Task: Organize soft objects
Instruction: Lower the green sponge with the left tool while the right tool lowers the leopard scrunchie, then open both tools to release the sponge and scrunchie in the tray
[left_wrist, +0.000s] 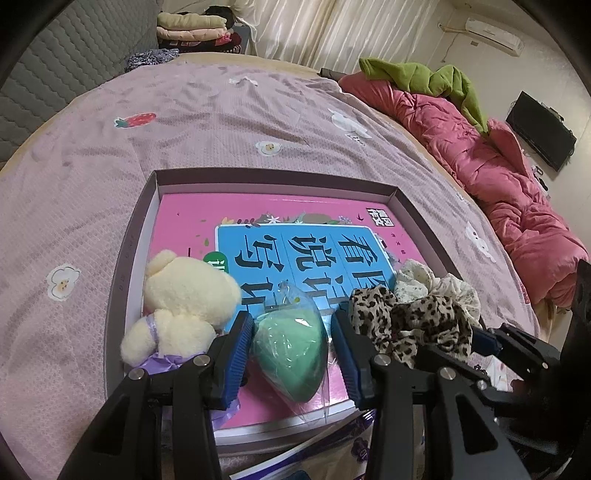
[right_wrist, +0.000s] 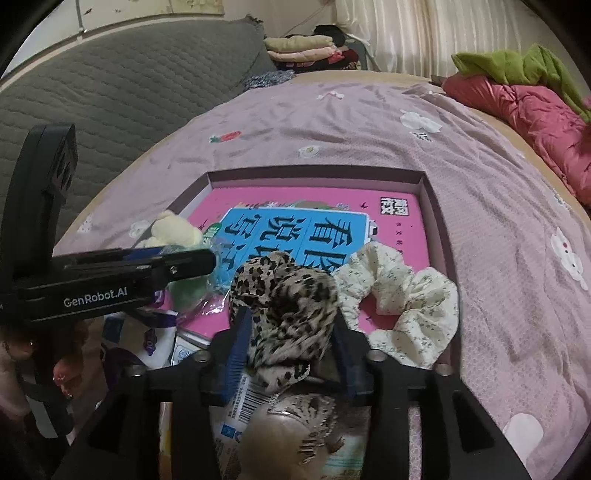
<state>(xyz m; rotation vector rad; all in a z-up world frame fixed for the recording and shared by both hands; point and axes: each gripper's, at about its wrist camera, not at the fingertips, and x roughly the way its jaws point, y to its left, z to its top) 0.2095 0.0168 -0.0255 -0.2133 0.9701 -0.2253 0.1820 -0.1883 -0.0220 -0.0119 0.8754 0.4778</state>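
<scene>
Left wrist view shows the left gripper (left_wrist: 291, 350) spread wide around the bagged green teardrop sponge (left_wrist: 291, 354), long axis along its fingers, at lower centre in the shallow cardboard tray (left_wrist: 146, 225), while the right gripper (right_wrist: 291, 354) clasps the leopard-print fabric scrunchie (right_wrist: 284, 306).

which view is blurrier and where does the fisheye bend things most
Left wrist view: fairly sharp, the characters on the pink book read crisply; the bed edge bows hard toward the rim, corners vignetted black. Right wrist view: softer overall, the leopard scrunchie and the barcoded packet close to the lens are smeared; the grey headboard curves strongly. Lighting is flat and dim in both, without harsh glare.
</scene>
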